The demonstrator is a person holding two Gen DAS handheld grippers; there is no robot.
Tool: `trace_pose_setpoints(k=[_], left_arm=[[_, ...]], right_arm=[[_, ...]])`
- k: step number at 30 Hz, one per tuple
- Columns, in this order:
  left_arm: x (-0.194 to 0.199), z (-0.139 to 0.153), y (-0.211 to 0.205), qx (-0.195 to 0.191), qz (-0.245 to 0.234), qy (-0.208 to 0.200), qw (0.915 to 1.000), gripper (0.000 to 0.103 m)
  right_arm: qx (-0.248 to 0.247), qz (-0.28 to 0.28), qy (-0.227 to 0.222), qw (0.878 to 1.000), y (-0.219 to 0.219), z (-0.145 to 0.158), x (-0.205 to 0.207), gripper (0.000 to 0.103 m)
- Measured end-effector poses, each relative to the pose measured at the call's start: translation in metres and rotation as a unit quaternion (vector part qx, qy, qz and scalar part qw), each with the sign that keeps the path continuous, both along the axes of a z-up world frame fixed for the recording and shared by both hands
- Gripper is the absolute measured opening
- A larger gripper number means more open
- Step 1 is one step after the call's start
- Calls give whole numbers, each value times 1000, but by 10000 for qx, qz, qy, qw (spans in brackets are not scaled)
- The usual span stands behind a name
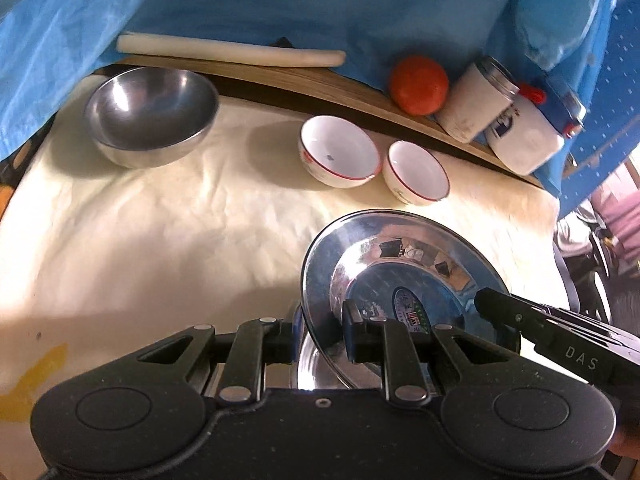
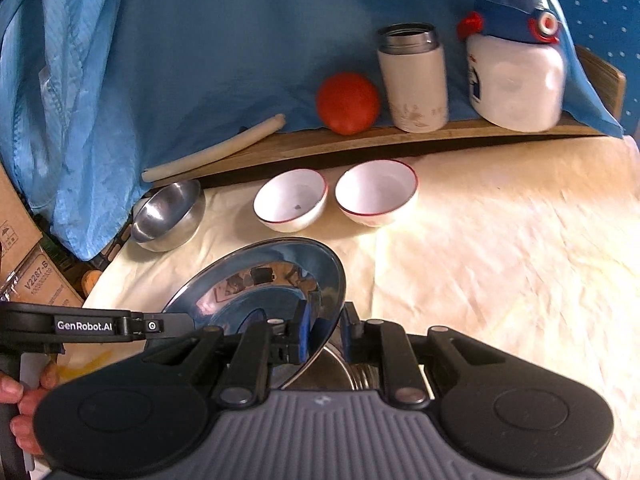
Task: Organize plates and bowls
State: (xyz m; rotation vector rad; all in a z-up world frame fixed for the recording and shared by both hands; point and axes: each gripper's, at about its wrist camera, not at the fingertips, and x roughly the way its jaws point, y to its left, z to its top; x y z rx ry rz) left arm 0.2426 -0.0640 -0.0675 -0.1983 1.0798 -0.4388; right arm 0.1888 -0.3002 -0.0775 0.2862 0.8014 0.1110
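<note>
A shiny steel plate [image 1: 400,264] is held up, tilted, above the cream cloth. My left gripper [image 1: 324,328] is shut on its left rim. My right gripper [image 2: 326,332] is shut on its right rim; the plate also shows in the right wrist view [image 2: 260,276]. Another steel plate [image 2: 340,372] lies under it on the cloth. A steel bowl [image 1: 150,114] stands far left. Two white bowls with red rims [image 1: 340,152] [image 1: 416,172] stand side by side at the back; they also show in the right wrist view [image 2: 292,200] [image 2: 376,192].
A wooden board [image 2: 360,140] at the back carries a tomato [image 2: 348,102], a white flask [image 2: 414,76], a white bottle with blue lid [image 2: 514,64] and a white stick [image 2: 212,150]. Blue cloth [image 2: 180,40] hangs behind. Cardboard boxes [image 2: 24,256] sit left.
</note>
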Motion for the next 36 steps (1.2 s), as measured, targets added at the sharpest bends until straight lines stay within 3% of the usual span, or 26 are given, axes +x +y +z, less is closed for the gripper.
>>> trace_pose_setpoints(k=[36], left_arm=[[-21,-9,-11,437,-1113,-17,9928,27]], right_arm=[[-93,86,348,9993,-4,-13,-25,20]])
